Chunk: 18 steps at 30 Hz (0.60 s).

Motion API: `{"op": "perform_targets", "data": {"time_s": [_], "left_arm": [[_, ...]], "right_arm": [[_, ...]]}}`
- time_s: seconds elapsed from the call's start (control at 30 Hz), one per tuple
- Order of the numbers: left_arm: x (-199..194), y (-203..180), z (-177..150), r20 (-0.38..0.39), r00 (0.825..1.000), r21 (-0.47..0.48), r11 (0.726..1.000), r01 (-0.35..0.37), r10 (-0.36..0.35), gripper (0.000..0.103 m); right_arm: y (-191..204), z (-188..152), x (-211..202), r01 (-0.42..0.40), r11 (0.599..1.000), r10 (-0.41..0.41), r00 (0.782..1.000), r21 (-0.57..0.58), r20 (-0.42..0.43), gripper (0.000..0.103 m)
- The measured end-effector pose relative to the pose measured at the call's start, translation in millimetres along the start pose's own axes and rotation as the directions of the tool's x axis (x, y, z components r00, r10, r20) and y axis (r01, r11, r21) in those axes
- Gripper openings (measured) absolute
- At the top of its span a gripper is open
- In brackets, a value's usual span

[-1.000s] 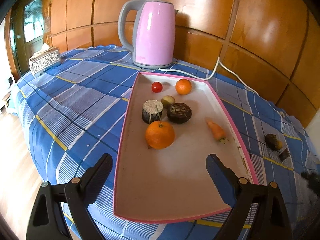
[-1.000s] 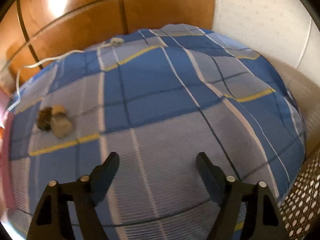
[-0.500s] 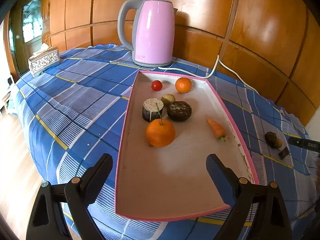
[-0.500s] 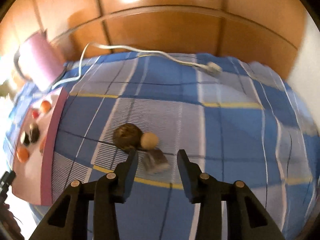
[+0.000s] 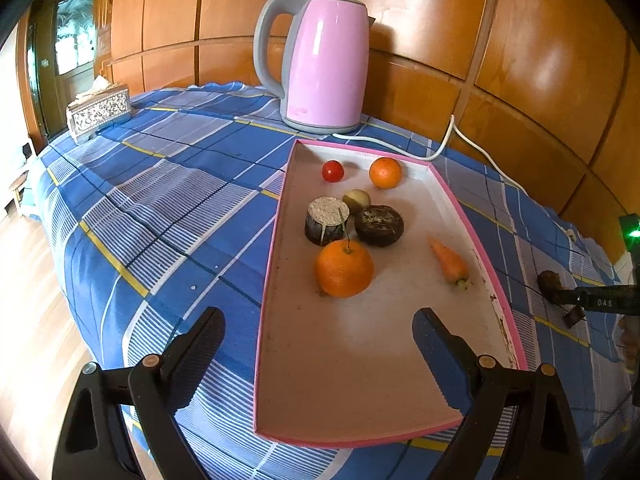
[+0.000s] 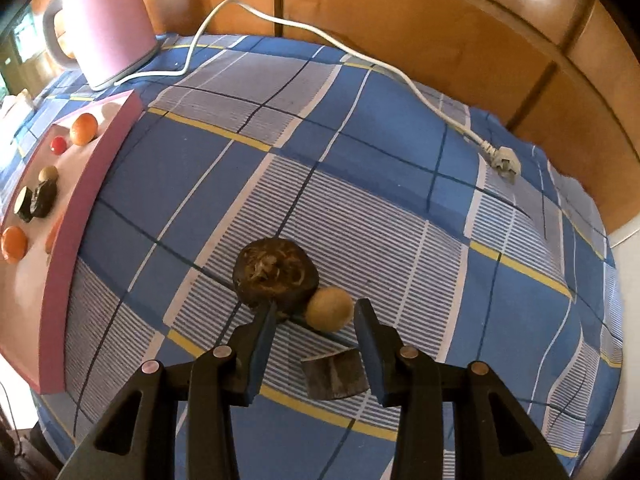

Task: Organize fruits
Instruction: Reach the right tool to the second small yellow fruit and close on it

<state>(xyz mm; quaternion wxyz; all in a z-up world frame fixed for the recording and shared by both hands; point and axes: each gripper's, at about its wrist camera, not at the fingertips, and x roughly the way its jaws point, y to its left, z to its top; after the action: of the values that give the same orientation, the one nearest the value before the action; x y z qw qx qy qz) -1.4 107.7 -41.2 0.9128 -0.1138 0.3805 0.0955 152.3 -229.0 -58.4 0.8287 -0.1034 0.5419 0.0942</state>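
Tan fruit (image 6: 329,309) between right tool (image 6: 316,316) fingers

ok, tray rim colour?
Pink rim on the shallow white rectangular tray; clearest in the left wrist view.

A pink-rimmed rectangular tray (image 5: 276,264) lies on the blue checked cloth (image 5: 168,208), a pink electric kettle (image 5: 324,64) behind it; right of the tray, a dark round fruit (image 6: 276,276) touches a small tan ball-shaped fruit (image 6: 330,309).

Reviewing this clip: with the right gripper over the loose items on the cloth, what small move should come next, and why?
Probably lower the right gripper and close on the small tan ball. Its jaws stand apart with nothing gripped, the ball sits just ahead between the tips, touching the dark round fruit, and both lie outside the pink tray.
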Motion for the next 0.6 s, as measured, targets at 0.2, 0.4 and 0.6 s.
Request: {"op": "perform_targets", "data": {"time_s": [0.2, 0.4, 0.6], "left_arm": [[2, -1, -1, -0.008, 1.0, 0.004, 1.0, -0.002, 0.002, 0.095], [5, -2, -3, -0.033, 0.999, 0.0, 1.0, 0.003, -0.003, 0.096], [4, -2, -3, -0.032, 0.999, 0.003, 1.0, 0.002, -0.002, 0.096]], "right_arm": [[1, -8, 5, -0.008, 0.999, 0.007, 1.0, -0.031, -0.023, 0.041], [-1, -6, 12, -0.017, 1.0, 0.017, 1.0, -0.013, -0.015, 0.034], [-5, -6, 10, -0.004, 1.0, 0.004, 1.0, 0.006, 0.014, 0.025]]}}
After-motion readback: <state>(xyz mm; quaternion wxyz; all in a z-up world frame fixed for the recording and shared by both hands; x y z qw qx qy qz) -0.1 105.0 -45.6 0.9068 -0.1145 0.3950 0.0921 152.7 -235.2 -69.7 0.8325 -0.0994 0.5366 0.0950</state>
